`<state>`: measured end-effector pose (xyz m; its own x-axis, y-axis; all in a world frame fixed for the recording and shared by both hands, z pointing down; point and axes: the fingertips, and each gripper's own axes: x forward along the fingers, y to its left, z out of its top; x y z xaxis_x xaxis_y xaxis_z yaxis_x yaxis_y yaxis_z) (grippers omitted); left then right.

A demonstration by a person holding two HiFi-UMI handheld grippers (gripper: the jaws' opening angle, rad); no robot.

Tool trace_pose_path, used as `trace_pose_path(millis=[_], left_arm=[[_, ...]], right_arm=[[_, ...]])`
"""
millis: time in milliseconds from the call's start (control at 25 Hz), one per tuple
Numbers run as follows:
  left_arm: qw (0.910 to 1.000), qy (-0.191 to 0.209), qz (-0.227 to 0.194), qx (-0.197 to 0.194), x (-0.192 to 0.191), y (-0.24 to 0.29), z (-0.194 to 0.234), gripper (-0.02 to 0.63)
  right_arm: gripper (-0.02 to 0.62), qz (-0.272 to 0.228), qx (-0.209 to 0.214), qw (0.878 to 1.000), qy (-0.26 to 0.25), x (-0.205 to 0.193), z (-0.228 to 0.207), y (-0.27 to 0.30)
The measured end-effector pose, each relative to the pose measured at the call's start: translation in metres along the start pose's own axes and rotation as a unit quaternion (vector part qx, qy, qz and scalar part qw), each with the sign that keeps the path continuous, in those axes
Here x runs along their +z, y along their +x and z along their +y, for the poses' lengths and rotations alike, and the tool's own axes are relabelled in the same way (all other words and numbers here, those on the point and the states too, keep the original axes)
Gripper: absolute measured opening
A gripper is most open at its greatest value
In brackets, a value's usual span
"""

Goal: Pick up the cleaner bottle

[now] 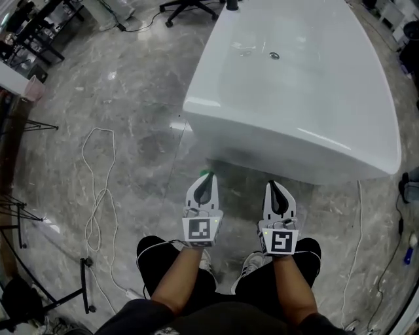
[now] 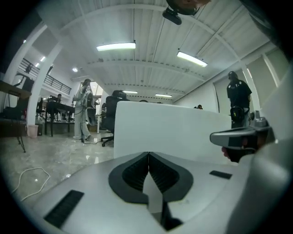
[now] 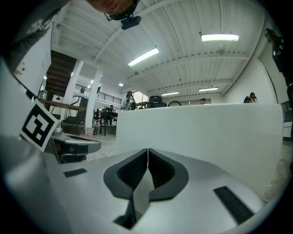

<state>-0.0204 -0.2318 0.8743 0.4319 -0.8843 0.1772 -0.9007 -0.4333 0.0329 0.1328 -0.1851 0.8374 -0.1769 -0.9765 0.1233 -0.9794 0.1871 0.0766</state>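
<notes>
We find the left gripper (image 2: 149, 156) with its jaws pressed together along their whole ribbed length, nothing between them. The right gripper (image 3: 148, 151) is the same: jaws together and empty. In the head view both grippers are held side by side and level, pointing to 12 o'clock, each with its marker cube (image 1: 200, 229) nearest the wrist. Bare forearms run back from them to bent knees in black shorts.

The cleaner bottle (image 1: 207, 173), as far as we can judge, shows only as a small green spot at 12 o'clock of the left gripper's tip, on the floor near the foot of the bathtub (image 1: 288, 141); the gripper hides the rest. We cannot tell whether the tip touches it.

The white bathtub fills the frame from 12 to 3 o'clock, its near wall just ahead of both grippers and its drain (image 1: 273, 56) towards the far end. In both gripper views that wall stands as a plain white face ahead.

The floor (image 1: 141, 98) is polished grey marble. A white cable (image 1: 98, 196) loops across it at 9 o'clock of the left gripper. An office chair base (image 1: 190, 6) sits at the top edge, at 12 o'clock.
</notes>
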Motion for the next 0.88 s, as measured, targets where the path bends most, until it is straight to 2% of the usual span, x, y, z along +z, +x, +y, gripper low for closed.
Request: trace_pose_path(millis=[120, 280, 480, 560, 760, 880], left_arm=[[0.9998, -0.011, -0.005, 0.013, -0.040, 0.005, 0.008, 0.006], [0.9994, -0.002, 0.002, 0.035, -0.091, 0.005, 0.014, 0.006], [0.9987, -0.006, 0.027, 0.044, -0.120, -0.008, 0.020, 0.008], [0.9985, 0.001, 0.029, 0.046, -0.133, -0.008, 0.022, 0.031], [0.9951, 0.007, 0.082, 0.054, -0.182, 0.002, 0.034, 0.244], [0.9921, -0.006, 0.113, 0.055, -0.213, 0.010, 0.047, 0.293]], right_arm=[[0.017, -0.011, 0.004, 1.000, -0.005, -0.037, 0.004, 0.009], [0.017, 0.000, 0.005, 1.000, -0.006, -0.076, 0.005, 0.012], [0.017, 0.007, 0.016, 1.000, 0.002, -0.080, 0.011, 0.012], [0.017, 0.007, 0.016, 1.000, 0.005, -0.082, 0.010, 0.013], [0.017, -0.002, 0.029, 1.000, 0.002, -0.080, 0.018, 0.024], [0.017, 0.002, 0.034, 0.999, 0.004, -0.083, 0.023, 0.025]])
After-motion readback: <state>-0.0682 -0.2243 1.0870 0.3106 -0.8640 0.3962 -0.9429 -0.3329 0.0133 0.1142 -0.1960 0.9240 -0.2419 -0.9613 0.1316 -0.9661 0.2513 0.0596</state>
